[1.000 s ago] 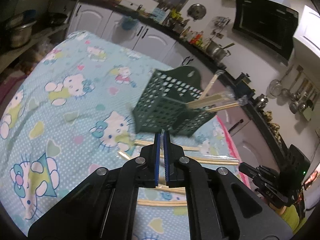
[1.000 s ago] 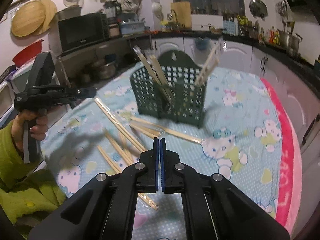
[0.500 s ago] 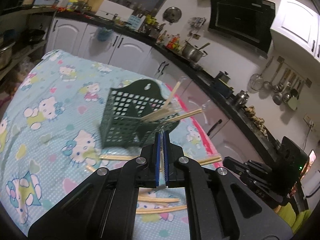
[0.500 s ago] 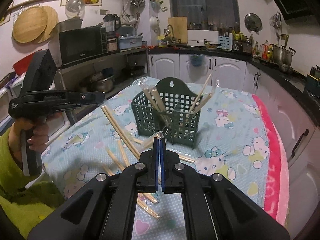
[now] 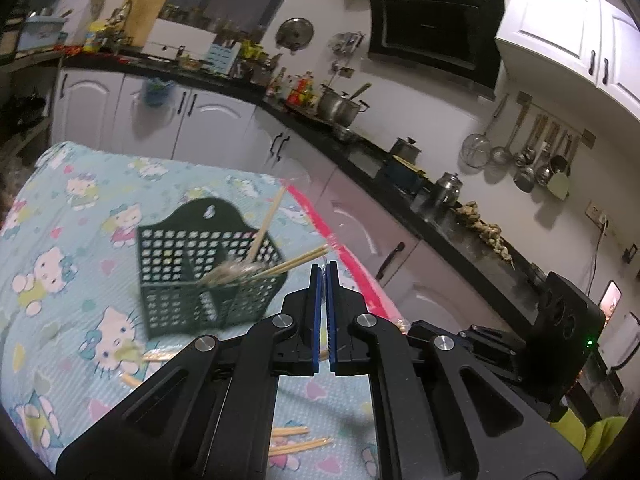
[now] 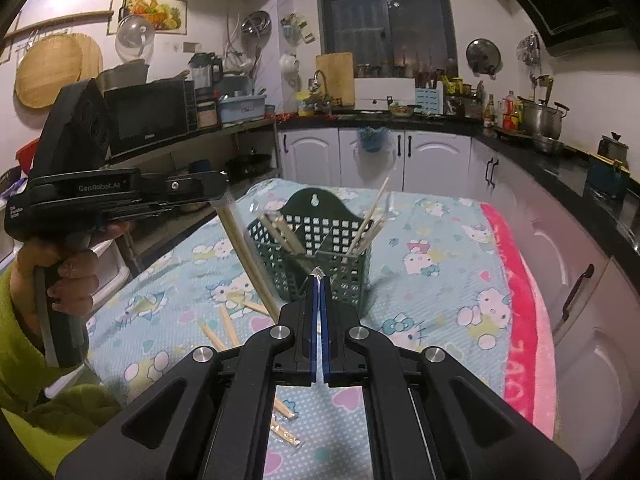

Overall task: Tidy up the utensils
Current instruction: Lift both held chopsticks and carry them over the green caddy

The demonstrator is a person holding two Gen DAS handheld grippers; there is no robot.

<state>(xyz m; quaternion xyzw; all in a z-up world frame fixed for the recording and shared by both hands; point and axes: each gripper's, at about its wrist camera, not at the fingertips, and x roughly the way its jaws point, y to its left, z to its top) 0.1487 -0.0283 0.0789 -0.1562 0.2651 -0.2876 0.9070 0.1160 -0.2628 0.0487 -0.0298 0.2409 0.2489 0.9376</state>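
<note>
1. The left tongs (image 6: 222, 196) grip a wrapped chopstick pair (image 6: 248, 256) by its top end; it hangs slanting down above the surface (image 6: 440, 280)
2. The right tongs (image 6: 319, 278) pinch a bit of clear wrapper
3. The green basket (image 6: 320, 248) stands on the surface, chopsticks in both compartments
4. Loose chopsticks (image 6: 228, 326) lie beside it

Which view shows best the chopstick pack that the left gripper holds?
The right wrist view: the wrapped pack hangs from the left gripper, beside the basket. The left wrist view shows only closed fingers.
</note>
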